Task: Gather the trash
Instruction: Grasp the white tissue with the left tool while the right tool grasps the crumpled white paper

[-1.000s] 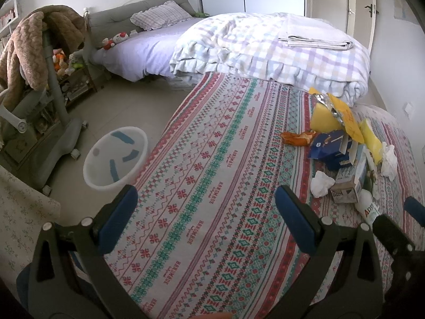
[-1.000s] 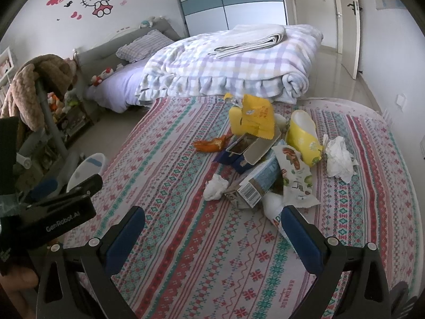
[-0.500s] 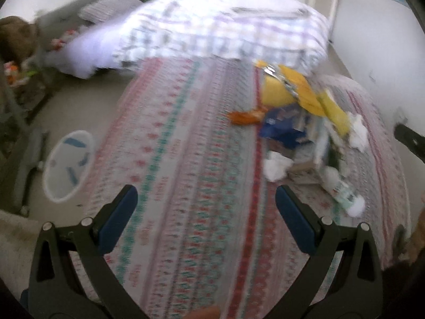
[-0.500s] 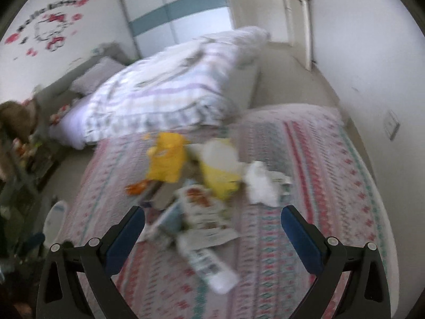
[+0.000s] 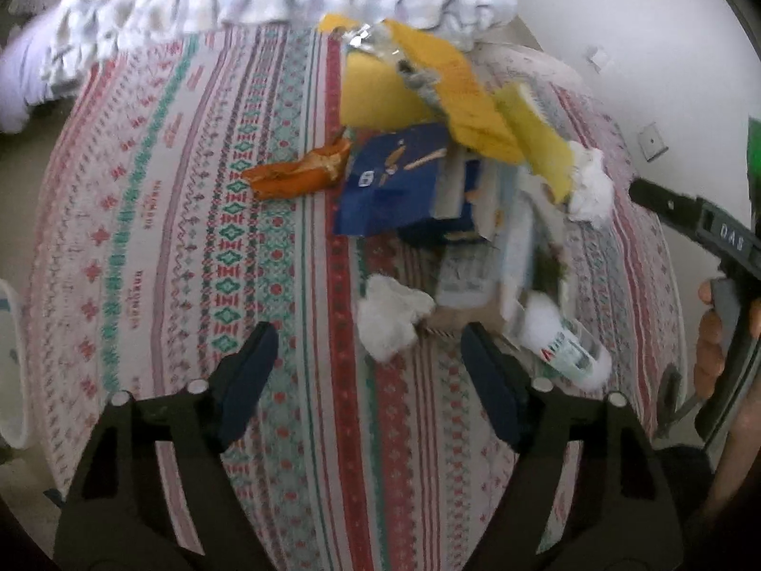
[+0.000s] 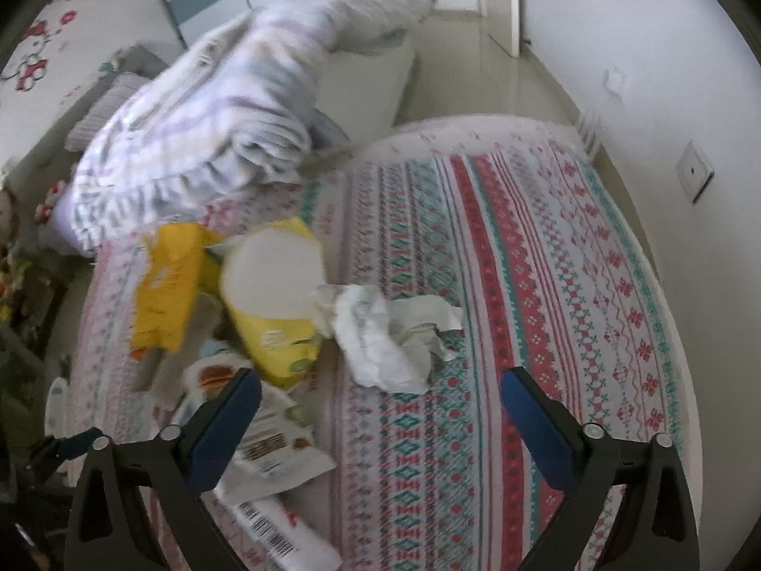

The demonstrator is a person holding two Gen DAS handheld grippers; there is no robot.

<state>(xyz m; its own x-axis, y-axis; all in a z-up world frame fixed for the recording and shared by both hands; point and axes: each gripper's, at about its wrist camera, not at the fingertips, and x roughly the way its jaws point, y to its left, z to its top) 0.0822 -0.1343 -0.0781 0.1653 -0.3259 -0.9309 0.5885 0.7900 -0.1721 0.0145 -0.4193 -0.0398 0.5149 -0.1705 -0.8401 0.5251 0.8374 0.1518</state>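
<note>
A pile of trash lies on the striped bedspread (image 5: 200,219). In the left wrist view I see a crumpled white tissue (image 5: 392,316), an orange wrapper (image 5: 297,173), a blue packet (image 5: 395,181), yellow bags (image 5: 456,95) and a white bottle (image 5: 563,345). My left gripper (image 5: 368,357) is open and empty, just short of the tissue. In the right wrist view a crumpled white paper (image 6: 380,335) lies beside a yellow tub (image 6: 276,300) and a yellow bag (image 6: 169,285). My right gripper (image 6: 380,402) is open and empty, just in front of that paper.
A folded checked quilt (image 6: 228,109) lies at the far end of the bed. A white bin rim (image 5: 9,366) shows at the left edge on the floor. The white wall (image 6: 642,47) runs along the bed's right side. The right gripper's handle (image 5: 713,238) shows in the left view.
Both grippers have moved forward and down toward the trash pile. The left one now faces the tissue, the right one has swung right onto the crumpled paper. Both stay open.
</note>
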